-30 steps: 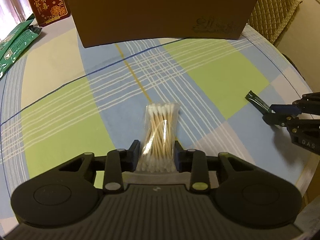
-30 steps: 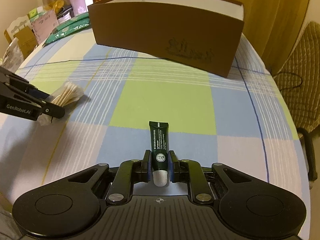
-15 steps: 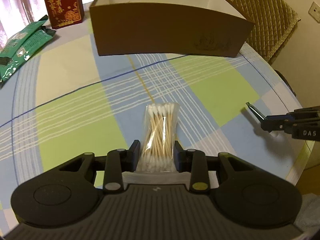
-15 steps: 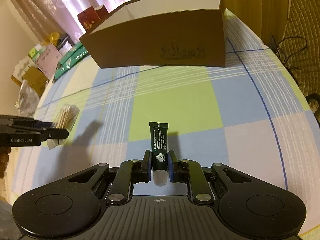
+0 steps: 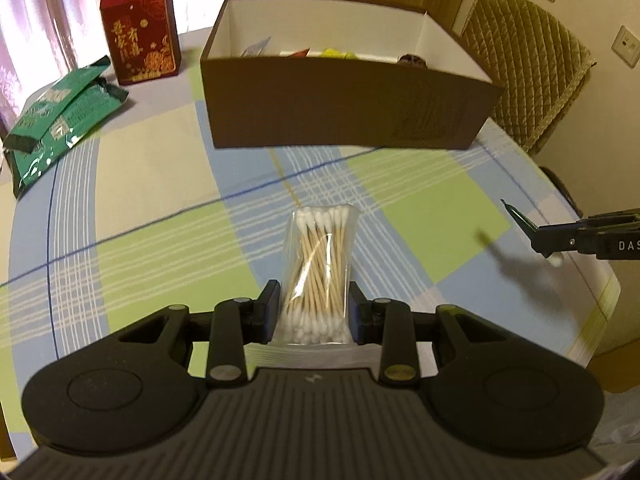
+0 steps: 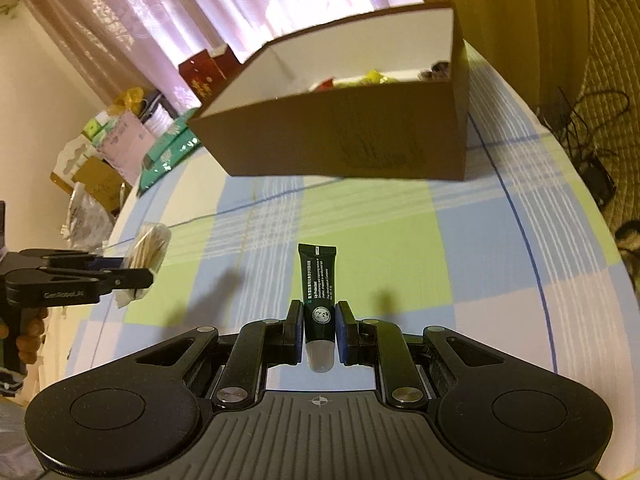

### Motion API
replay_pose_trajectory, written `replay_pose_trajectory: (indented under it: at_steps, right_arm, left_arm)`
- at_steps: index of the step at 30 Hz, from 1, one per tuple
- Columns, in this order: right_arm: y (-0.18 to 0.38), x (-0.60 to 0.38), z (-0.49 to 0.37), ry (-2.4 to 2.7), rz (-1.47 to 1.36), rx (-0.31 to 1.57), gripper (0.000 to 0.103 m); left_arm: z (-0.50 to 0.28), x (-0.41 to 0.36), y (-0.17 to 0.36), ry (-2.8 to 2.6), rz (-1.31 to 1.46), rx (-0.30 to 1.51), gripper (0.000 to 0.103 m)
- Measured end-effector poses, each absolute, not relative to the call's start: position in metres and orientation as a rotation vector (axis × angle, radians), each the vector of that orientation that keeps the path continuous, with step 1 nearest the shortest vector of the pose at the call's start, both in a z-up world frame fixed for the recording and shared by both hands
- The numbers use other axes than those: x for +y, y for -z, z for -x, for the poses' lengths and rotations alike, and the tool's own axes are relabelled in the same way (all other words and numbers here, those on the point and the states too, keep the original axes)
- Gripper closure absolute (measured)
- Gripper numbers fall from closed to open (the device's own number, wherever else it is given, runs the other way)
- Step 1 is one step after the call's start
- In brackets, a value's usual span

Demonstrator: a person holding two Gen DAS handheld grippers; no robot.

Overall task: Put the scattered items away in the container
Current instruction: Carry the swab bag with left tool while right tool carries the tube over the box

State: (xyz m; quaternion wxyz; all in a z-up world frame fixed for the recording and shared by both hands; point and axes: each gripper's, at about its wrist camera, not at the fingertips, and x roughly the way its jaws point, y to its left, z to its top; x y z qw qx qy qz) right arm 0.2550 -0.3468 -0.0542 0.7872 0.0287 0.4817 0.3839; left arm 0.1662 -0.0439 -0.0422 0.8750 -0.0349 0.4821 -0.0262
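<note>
Clear bag of cotton swabs (image 5: 318, 270), wooden sticks pointing forward, pinched between the left gripper (image 5: 314, 312) pads above the cloth; dark green tube (image 6: 319, 292), pale cap rearward, clamped in the right gripper (image 6: 318, 332); open brown box (image 5: 348, 108) ahead, partly filled

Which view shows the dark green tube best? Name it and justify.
Right wrist view: the tube faces the camera between the right gripper pads, label and cap visible. The left wrist view shows it edge-on only, a thin sliver at the frame's right.
</note>
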Motion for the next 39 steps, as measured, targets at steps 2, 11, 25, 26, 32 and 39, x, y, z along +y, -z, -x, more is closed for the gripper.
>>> replay_pose_trajectory:
  at_steps: [2, 11, 25, 26, 32, 39]
  right_arm:
    - [0.048, -0.345, -0.258, -0.844, -0.068, 1.029, 0.084]
    - [0.033, -0.333, -0.28, -0.903, -0.09, 1.005, 0.084]
    - [0.005, -0.301, -0.32, -0.985, 0.031, 0.915, 0.084]
    - [0.003, -0.299, -0.322, -0.99, 0.038, 0.907, 0.084]
    - [-0.009, -0.289, -0.33, -1.02, 0.08, 0.872, 0.084]
    - [-0.022, -0.284, -0.348, -1.03, 0.103, 0.83, 0.084]
  left_arm:
    - [-0.171, -0.047, 0.038, 0.062, 0.071, 0.998, 0.074]
    - [-0.201, -0.059, 0.015, 0.112, 0.06, 0.931, 0.074]
    - [-0.245, -0.054, -0.009, 0.131, -0.019, 0.863, 0.074]
    - [-0.249, -0.054, -0.011, 0.132, -0.022, 0.857, 0.074]
    - [-0.265, -0.054, -0.019, 0.144, -0.034, 0.829, 0.074]
    - [-0.288, -0.05, -0.029, 0.162, -0.064, 0.8, 0.074]
